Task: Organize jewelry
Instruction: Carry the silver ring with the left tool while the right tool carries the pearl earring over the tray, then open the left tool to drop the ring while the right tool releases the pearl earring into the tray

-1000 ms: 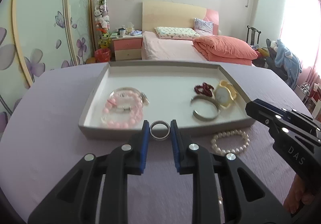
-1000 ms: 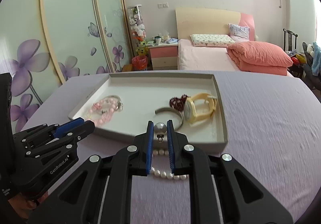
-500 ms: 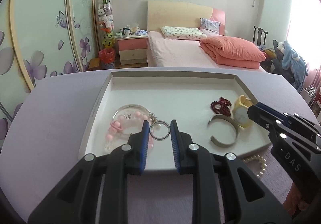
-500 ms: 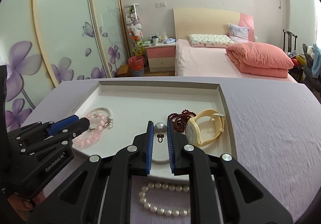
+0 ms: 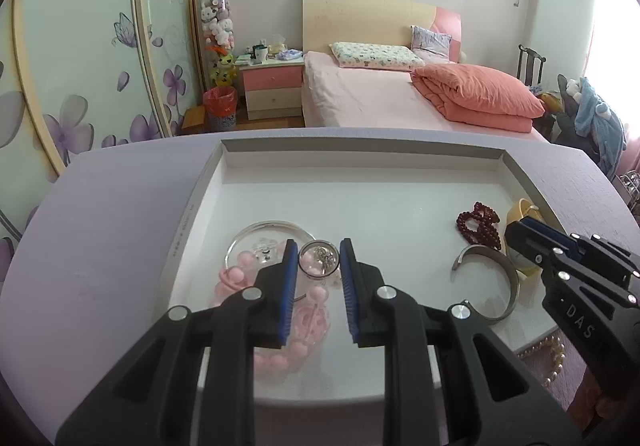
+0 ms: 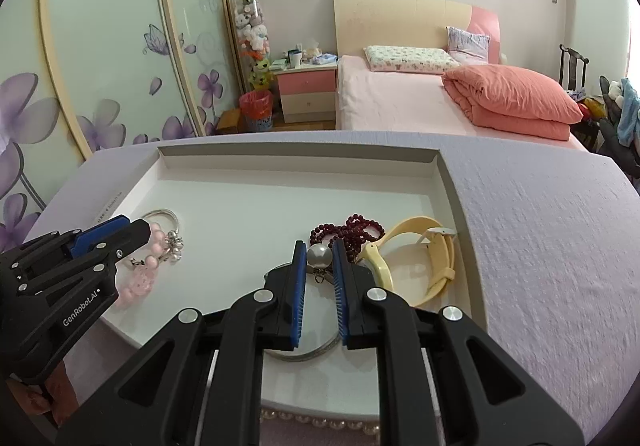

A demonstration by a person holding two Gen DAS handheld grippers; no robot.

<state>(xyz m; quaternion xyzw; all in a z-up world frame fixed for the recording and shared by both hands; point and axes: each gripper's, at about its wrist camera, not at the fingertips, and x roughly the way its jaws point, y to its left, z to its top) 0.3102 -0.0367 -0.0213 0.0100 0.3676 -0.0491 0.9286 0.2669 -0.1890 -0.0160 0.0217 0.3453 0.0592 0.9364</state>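
Observation:
My left gripper (image 5: 319, 246) is shut on a silver ring (image 5: 320, 275), holding it over the left part of the white tray (image 5: 360, 144), above a pink bead bracelet (image 5: 236, 280) and a thin silver bangle (image 5: 260, 227). My right gripper (image 6: 319, 245) is shut on a grey pearl earring (image 6: 319, 258), hanging over the tray's (image 6: 296, 152) right part near a dark red bead bracelet (image 6: 356, 230) and a yellow watch (image 6: 436, 258). A silver cuff (image 5: 506, 280) lies partly under the right gripper.
A white pearl bracelet (image 6: 320, 422) lies on the lilac tablecloth (image 6: 540, 246) just outside the tray's near edge. The tray's far half is bare white floor. A bed, a nightstand and sliding wardrobe doors stand beyond the table.
Both grippers have moved forward from the tray's near edge to over its contents, each keeping its hold. The pearl bracelet has dropped to the bottom of both views.

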